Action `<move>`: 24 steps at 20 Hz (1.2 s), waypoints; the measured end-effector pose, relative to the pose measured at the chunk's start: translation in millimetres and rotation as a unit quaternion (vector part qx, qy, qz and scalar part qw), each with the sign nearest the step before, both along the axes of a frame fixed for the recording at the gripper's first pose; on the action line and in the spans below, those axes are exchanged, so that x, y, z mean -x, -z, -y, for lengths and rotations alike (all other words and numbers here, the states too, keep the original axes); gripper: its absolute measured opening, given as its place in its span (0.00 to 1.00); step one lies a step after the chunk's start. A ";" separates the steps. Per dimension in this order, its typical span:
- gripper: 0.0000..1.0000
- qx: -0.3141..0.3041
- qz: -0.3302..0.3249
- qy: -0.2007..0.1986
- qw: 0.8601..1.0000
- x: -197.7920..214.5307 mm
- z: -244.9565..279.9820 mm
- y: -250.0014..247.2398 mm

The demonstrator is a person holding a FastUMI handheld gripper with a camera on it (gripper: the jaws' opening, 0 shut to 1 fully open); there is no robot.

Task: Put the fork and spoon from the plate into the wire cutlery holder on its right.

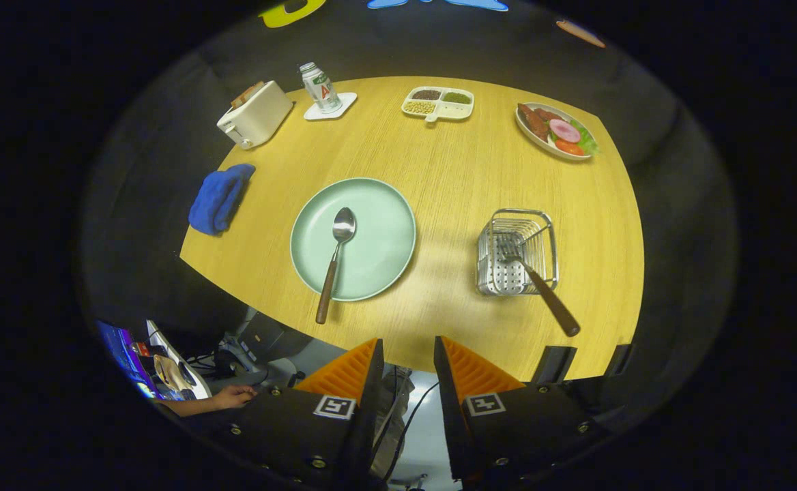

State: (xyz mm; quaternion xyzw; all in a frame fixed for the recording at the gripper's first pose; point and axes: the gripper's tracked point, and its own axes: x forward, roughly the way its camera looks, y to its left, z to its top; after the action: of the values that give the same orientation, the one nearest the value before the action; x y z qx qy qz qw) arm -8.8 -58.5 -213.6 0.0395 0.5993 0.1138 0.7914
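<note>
Gripper [407, 358] fingers apart, empty, hovering off table edge. Spoon [335, 262] ahead-left on plate [385, 218], handle overhanging rim. Fork [531, 273] already in wire holder [518, 252], ahead-right. Best to pinch spoon handle, lift clear.

the gripper [407, 354] has two wedge-shaped fingers [344, 372] with ribbed inner faces, each seated on a dark block. each block carries a square black-and-white marker and small round screws along its edges. a thin dark cable hangs down between the blocks.
</note>
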 end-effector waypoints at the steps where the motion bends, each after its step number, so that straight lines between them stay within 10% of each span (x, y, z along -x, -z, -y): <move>1: 0.46 -0.008 -0.003 0.000 1.000 1.3 -8.8 3.7; 7: 0.47 -0.042 -0.032 0.000 0.999 6.5 -52.4 23.5; 9: 0.64 -0.052 -0.043 -0.001 0.998 5.4 -65.5 28.7; 24: 0.64 -0.037 -0.100 -0.017 0.994 -5.1 -109.8 81.9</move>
State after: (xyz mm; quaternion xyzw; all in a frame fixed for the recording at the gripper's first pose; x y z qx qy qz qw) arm -3.6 51.3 -295.5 0.0704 0.6713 0.1447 0.7235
